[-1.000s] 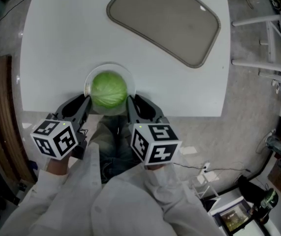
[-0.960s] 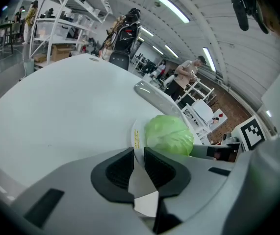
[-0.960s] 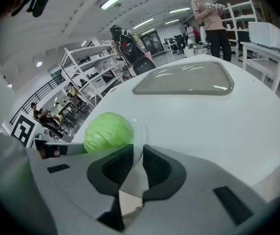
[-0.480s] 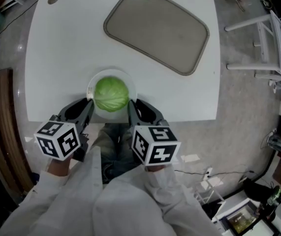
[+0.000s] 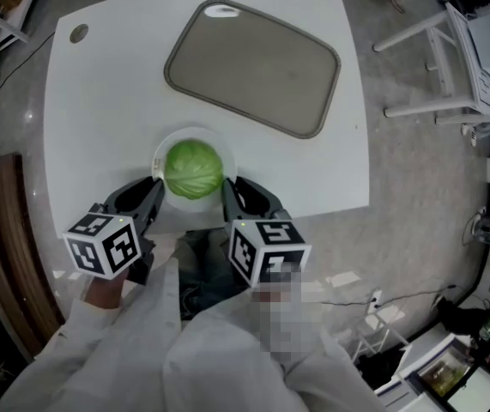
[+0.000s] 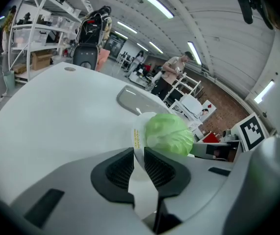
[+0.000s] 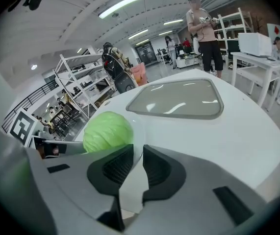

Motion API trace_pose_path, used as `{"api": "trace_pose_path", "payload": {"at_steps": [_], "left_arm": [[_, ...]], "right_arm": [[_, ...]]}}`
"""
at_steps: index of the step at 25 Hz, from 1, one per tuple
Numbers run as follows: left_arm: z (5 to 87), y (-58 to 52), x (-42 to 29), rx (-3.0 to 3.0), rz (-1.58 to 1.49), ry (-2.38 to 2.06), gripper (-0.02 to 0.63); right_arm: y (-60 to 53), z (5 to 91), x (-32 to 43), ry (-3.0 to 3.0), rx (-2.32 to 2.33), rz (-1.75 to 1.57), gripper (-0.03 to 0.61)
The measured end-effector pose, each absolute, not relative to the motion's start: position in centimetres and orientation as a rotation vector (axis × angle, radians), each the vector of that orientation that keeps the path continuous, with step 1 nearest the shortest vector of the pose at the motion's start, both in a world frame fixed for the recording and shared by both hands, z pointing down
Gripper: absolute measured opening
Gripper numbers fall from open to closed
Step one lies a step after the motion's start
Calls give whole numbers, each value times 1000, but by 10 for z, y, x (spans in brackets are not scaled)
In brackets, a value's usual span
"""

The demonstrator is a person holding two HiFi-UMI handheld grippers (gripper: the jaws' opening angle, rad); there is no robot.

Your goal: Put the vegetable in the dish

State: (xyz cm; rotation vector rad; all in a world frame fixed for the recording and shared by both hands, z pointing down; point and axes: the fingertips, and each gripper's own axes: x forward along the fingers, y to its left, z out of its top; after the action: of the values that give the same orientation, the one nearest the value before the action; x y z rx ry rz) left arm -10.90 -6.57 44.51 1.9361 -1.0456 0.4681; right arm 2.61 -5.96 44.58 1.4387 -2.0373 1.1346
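Two grippers clamp opposite sides of a shallow round white dish (image 5: 195, 133). The left gripper (image 5: 154, 191) has its jaws closed on the dish's left rim, and the right gripper (image 5: 228, 194) has its jaws closed on the right rim. A round pale-green cabbage (image 5: 193, 169) sits in the dish, between the grippers. The dish is at the near edge of the white surface (image 5: 99, 101). A grey rounded cutting board (image 5: 253, 54) lies farther back on it.
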Motion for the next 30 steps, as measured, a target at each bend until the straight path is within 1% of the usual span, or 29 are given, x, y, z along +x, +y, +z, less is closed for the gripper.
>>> {"api": "trace_pose_path", "payload": {"at_steps": [10, 30], "left_arm": [[439, -91, -88, 1966, 501, -1006, 71], [414, -156, 0, 1969, 436, -1035, 67]], "right_arm": [[-82, 438, 47, -2036, 1492, 1139, 67], [-150, 415, 136, -2090, 1493, 1106, 67]]}}
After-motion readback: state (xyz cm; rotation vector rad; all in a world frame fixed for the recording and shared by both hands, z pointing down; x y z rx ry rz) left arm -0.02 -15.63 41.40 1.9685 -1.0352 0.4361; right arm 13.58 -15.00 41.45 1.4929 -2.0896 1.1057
